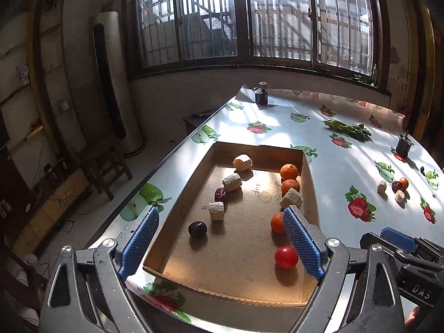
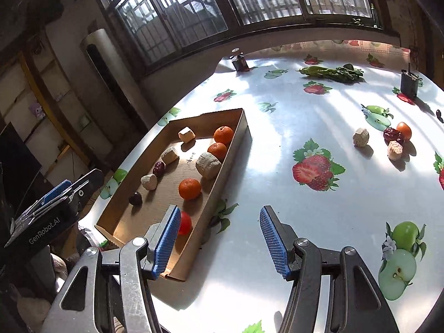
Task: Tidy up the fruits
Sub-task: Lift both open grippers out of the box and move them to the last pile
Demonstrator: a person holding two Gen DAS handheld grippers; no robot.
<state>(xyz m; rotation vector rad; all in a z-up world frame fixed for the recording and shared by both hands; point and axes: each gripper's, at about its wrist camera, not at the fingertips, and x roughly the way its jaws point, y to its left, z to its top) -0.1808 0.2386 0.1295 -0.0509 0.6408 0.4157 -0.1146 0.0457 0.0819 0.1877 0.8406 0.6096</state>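
Left gripper (image 1: pixel 222 238) jaws spread wide, empty, hovering over the near end of the cardboard tray (image 1: pixel 310 183). Right gripper (image 2: pixel 219 241) also spread wide, empty, above the tablecloth (image 2: pixel 277 144) just right of the tray. Tray contents: three oranges (image 2: pixel 189 189), red tomato (image 1: pixel 286 257), dark plum (image 1: pixel 197 229), red date (image 1: pixel 220 194), several beige chunks (image 1: pixel 216 211). Well apart to the right: loose orange (image 2: pixel 404 130), date (image 2: pixel 392 136), two beige chunks (image 2: pixel 360 137).

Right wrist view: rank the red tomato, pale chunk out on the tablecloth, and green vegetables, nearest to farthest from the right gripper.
1. Red tomato, in the cardboard tray, beside the right gripper left finger.
2. Pale chunk, loose on the tablecloth, mid-right.
3. Green vegetables, far side, near the window.
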